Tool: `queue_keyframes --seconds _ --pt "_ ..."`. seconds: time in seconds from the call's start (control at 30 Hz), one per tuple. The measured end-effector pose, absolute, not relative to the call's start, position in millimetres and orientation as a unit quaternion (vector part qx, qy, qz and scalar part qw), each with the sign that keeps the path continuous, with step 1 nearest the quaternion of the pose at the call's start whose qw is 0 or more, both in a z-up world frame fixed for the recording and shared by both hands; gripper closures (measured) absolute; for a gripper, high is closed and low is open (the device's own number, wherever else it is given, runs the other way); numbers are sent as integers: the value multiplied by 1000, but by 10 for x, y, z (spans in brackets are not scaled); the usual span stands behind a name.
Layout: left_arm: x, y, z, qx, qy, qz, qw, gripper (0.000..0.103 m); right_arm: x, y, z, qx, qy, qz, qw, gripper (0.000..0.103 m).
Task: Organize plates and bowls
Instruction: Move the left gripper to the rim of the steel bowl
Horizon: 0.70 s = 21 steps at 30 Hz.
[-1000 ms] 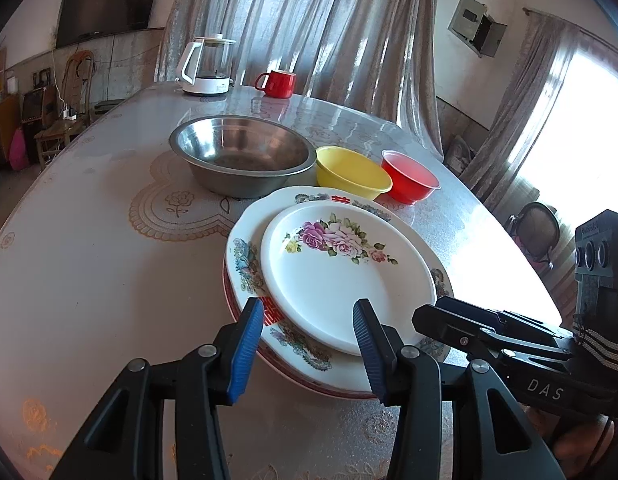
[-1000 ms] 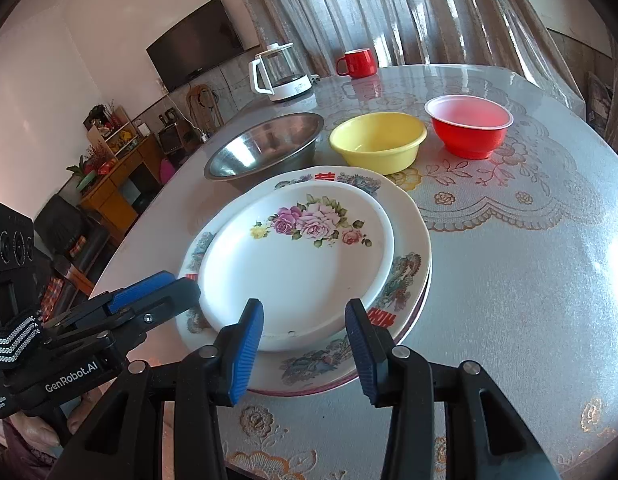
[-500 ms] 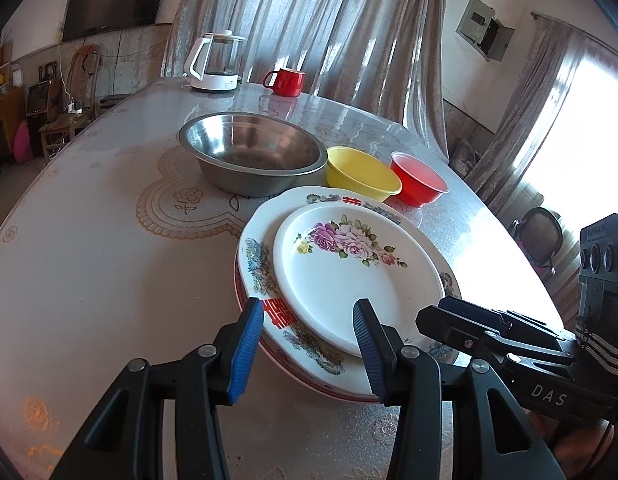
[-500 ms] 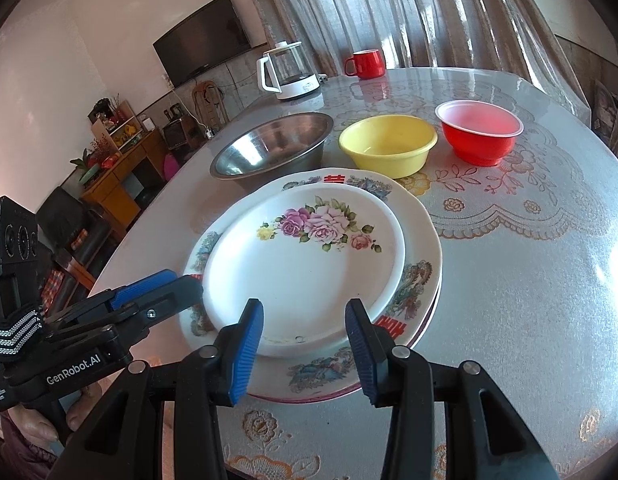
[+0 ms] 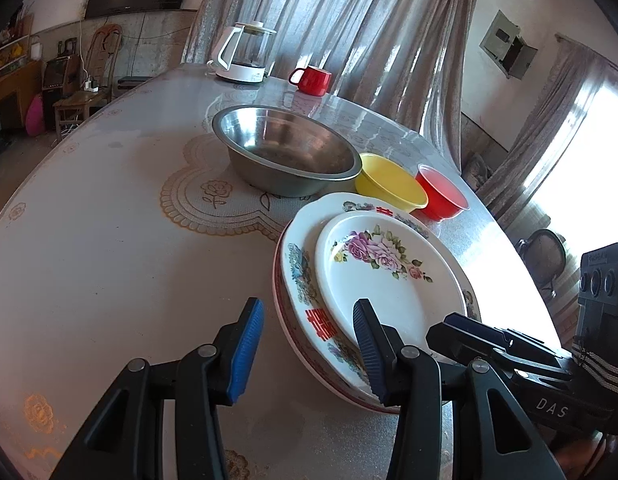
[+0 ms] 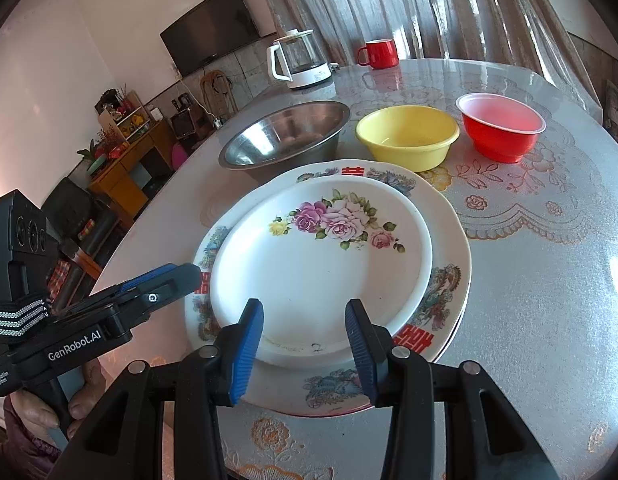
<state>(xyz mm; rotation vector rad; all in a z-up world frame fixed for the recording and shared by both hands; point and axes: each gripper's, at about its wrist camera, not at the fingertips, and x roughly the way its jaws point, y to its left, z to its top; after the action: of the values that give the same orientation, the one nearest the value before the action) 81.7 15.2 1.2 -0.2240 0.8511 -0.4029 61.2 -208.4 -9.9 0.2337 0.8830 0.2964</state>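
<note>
A small white plate with pink roses lies on a stack of larger patterned plates near the table's front edge. Behind stand a steel bowl, a yellow bowl and a red bowl. My left gripper is open and empty at the stack's left rim. My right gripper is open and empty, just above the small plate's near rim.
A white electric kettle and a red mug stand at the table's far side. Curtains hang behind. The table's curved edge runs close on the right in the left wrist view.
The left gripper has shifted left, so the plate stack now sits further right in its view. The right gripper has hardly moved. Both stay open.
</note>
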Motion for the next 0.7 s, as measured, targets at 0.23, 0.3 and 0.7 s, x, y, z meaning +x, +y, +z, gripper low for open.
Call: queue_keyframes --seconds 0.23,0.3,0.7 --pt "930 245 -8 -115 416 -181 884 56 700 -2093 -124 130 434 157 878 60" --pt "986 277 -6 -119 419 -177 882 56 736 -2112 -110 138 433 161 876 60" --pt "1282 451 -23 -125 417 -126 891 35 1154 -2037 151 136 410 180 884 58"
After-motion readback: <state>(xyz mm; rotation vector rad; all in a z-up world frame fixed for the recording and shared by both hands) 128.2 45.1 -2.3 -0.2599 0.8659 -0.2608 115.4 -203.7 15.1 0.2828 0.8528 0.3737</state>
